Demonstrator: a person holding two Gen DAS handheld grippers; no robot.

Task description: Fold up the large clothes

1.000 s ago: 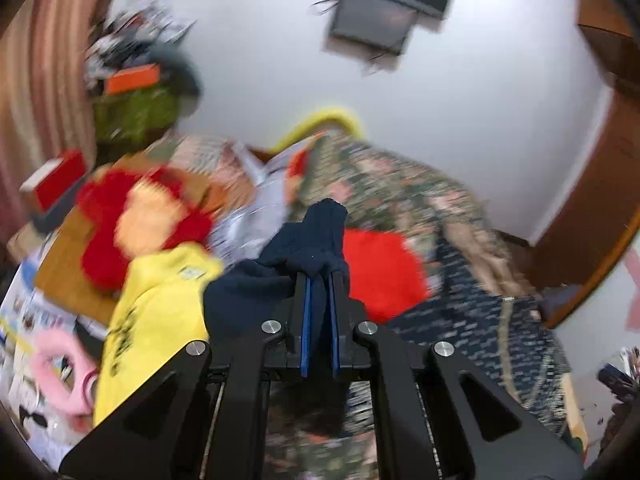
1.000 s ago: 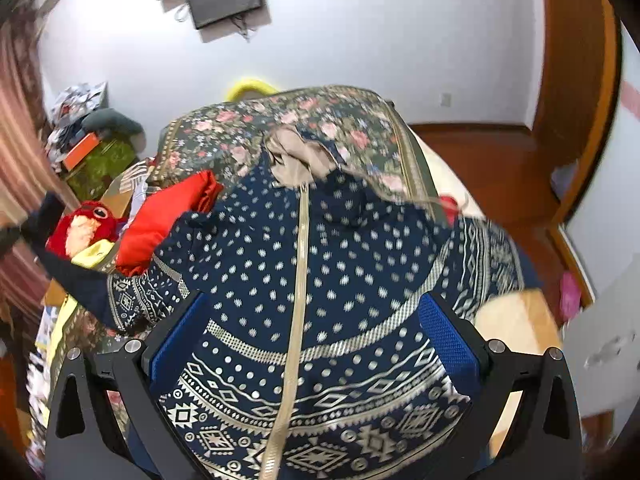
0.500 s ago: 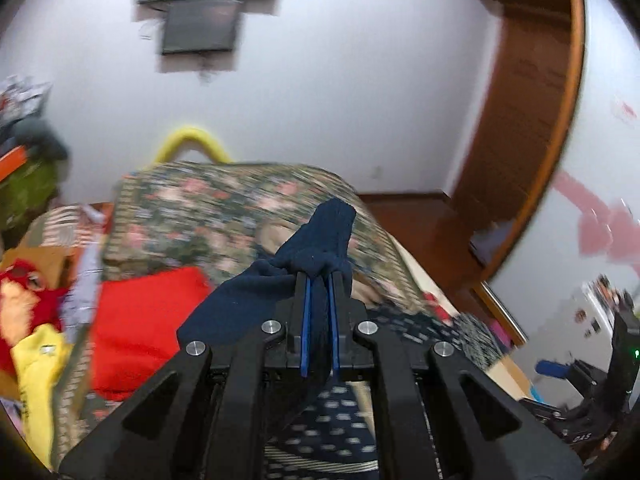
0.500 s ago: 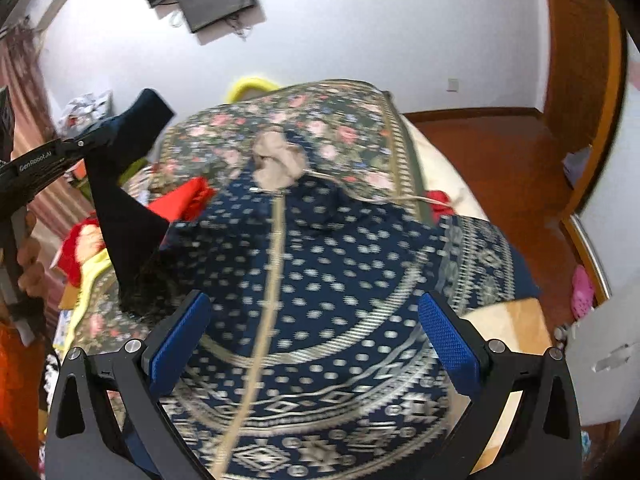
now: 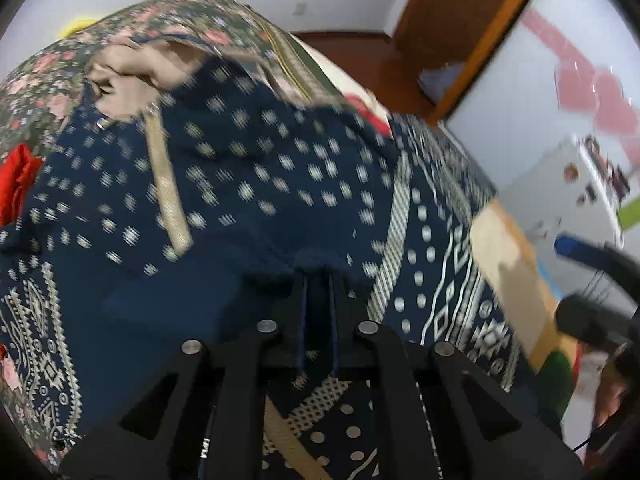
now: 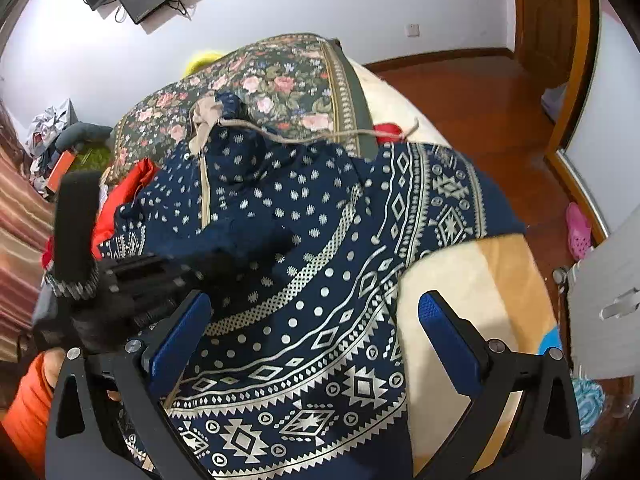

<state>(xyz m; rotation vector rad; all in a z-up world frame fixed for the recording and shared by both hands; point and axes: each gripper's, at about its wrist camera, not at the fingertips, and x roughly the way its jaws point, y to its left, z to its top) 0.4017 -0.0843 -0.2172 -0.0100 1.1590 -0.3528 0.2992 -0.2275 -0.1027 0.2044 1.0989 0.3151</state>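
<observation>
1. Navy patterned garment [image 6: 320, 264] lay spread over the bed, its beige zipper band [image 6: 205, 196] running toward 12 o'clock; no brand, label or readable writing showed on it or anywhere else in either view.
2. Its right edge ended on the cream blanket [image 6: 472, 280], which lay bare toward 3 o'clock; beyond that was wooden floor [image 6: 472, 92]. At 12 o'clock the floral bedspread [image 6: 280, 76] was uncovered; a red cloth [image 6: 132, 184] touched the garment's edge at 10 o'clock.
3. Left gripper [image 5: 318, 292] had its jaws nearly together, pinching a dark navy fold of the garment [image 5: 316, 260], and sat over the dotted middle of the cloth, seen at 9 o'clock in the right wrist view.
4. Right gripper [image 6: 314, 328] had its blue pads [image 6: 448, 332] spread wide and held nothing; the garment's geometric hem lay directly below, between the fingers, with the right pad over the blanket.
</observation>
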